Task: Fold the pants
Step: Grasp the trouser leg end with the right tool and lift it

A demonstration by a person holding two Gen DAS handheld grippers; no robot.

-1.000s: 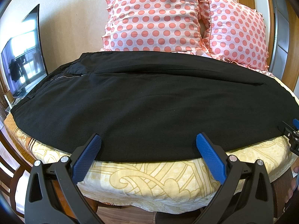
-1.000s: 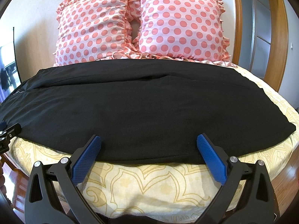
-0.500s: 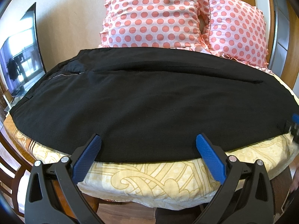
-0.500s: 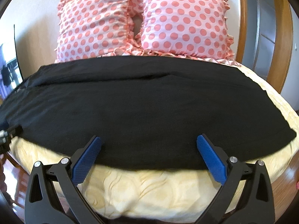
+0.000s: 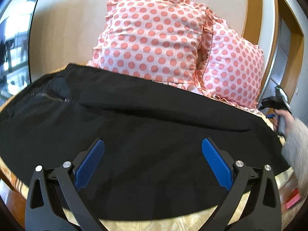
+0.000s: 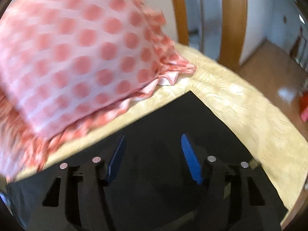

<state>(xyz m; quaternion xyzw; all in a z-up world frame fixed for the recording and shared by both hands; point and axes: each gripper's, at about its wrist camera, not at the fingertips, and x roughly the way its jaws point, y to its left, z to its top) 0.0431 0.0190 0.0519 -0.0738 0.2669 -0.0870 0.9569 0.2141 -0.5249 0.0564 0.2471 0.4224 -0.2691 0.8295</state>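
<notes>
Left wrist view: left gripper (image 5: 153,150) wide above black pants (image 5: 134,134); right gripper (image 6: 153,144) blurred, seemingly narrower, empty.

Matt black cloth pants (image 5: 146,134) cover a patterned yellow bedspread (image 6: 240,107); polka-dot fabric pillows (image 5: 154,38) upper centre; ribbed blue pads (image 5: 215,163) on black plastic arms; glossy wood frame (image 6: 233,19) behind.

We see plain black pants (image 5: 134,134); pale pink pillows (image 5: 154,38) with coral polka dots; yellow bedspread (image 6: 240,104), cream swirl pattern. Left hand-held gripper (image 5: 153,159) is black, with blue ribbed pads (image 5: 90,163).
</notes>
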